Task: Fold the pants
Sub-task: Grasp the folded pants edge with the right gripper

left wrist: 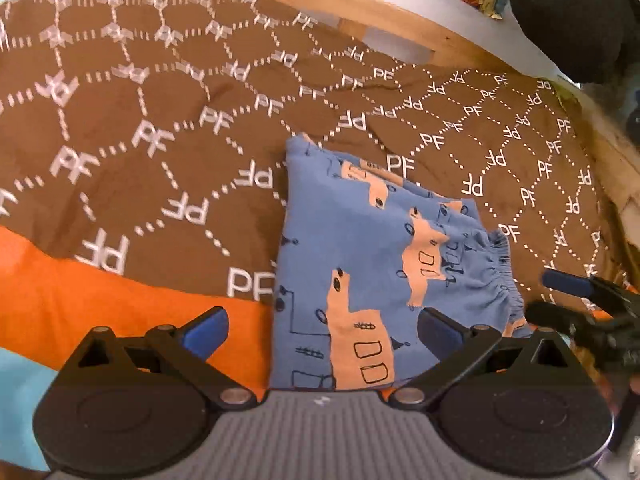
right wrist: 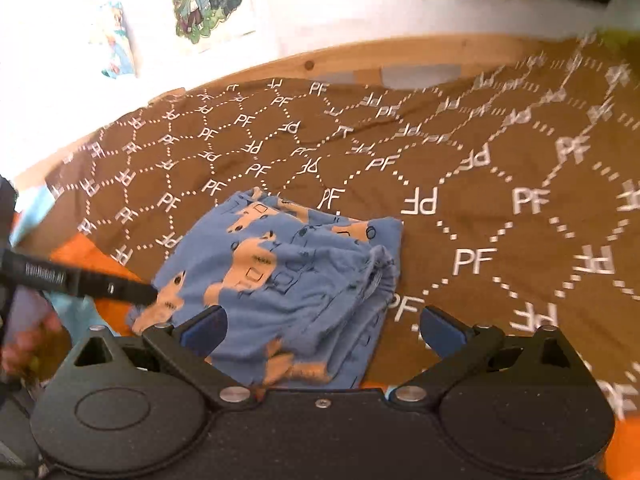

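Note:
The blue pants (left wrist: 360, 248) with orange animal prints lie folded into a compact stack on the brown bedspread (left wrist: 160, 120). My left gripper (left wrist: 322, 330) is open and empty, its blue-padded fingers straddling the near edge of the stack. The elastic waistband (left wrist: 500, 276) bunches at the right side. In the right wrist view the folded pants (right wrist: 280, 276) lie just ahead, and my right gripper (right wrist: 322, 326) is open and empty above their near edge. The left gripper's finger (right wrist: 100, 286) shows at the left, touching the pants. The right gripper's fingers (left wrist: 572, 284) show at the right edge of the left wrist view.
The brown bedspread with white PF lettering covers the bed, with an orange sheet (left wrist: 120, 308) at the near edge. A wooden bed frame (right wrist: 400, 56) runs along the far side below a white wall with posters (right wrist: 204, 0). A dark object (left wrist: 572, 16) sits at the top right.

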Demonstrator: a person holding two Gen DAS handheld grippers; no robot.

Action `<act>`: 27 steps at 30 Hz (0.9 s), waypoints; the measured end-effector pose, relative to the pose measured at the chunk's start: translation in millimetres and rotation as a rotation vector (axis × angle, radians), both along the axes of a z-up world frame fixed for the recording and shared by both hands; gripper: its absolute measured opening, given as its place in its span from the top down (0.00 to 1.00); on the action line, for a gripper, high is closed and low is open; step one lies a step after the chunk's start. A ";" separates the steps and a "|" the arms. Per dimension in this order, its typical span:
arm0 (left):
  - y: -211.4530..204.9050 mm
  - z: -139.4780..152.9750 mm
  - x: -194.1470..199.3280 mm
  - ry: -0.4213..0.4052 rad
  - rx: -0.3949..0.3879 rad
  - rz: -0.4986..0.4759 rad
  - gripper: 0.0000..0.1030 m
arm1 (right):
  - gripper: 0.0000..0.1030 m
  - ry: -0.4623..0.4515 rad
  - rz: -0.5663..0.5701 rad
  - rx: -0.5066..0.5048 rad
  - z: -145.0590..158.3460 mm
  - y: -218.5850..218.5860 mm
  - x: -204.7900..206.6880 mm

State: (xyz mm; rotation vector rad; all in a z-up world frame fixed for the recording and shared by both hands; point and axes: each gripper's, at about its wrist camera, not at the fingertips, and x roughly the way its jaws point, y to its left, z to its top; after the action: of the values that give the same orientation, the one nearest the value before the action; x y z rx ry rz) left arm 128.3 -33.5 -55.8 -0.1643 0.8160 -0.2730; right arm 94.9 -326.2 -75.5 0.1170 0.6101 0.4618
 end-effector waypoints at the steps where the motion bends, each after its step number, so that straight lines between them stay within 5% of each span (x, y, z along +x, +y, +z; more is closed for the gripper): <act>1: 2.2 -3.6 2.0 0.004 -0.023 -0.003 0.00 | 0.01 0.015 0.006 0.023 -2.8 -5.1 12.2; 12: 10.8 -17.3 12.8 -0.004 -0.104 0.001 0.00 | 0.01 0.156 0.032 0.236 -20.8 -21.9 102.5; 18: 19.4 -17.4 12.0 0.012 -0.181 0.049 0.03 | 0.20 0.185 0.003 0.354 -28.6 -26.4 109.2; 27: 18.9 -17.4 10.5 0.039 -0.198 0.063 0.09 | 0.54 0.160 -0.097 0.341 -36.8 -27.1 99.0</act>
State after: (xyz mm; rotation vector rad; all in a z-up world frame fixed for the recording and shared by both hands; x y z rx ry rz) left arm 138.8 -14.5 -73.2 -0.3816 0.8200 -0.2920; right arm 193.9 -353.3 -112.3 0.5096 0.6752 0.4618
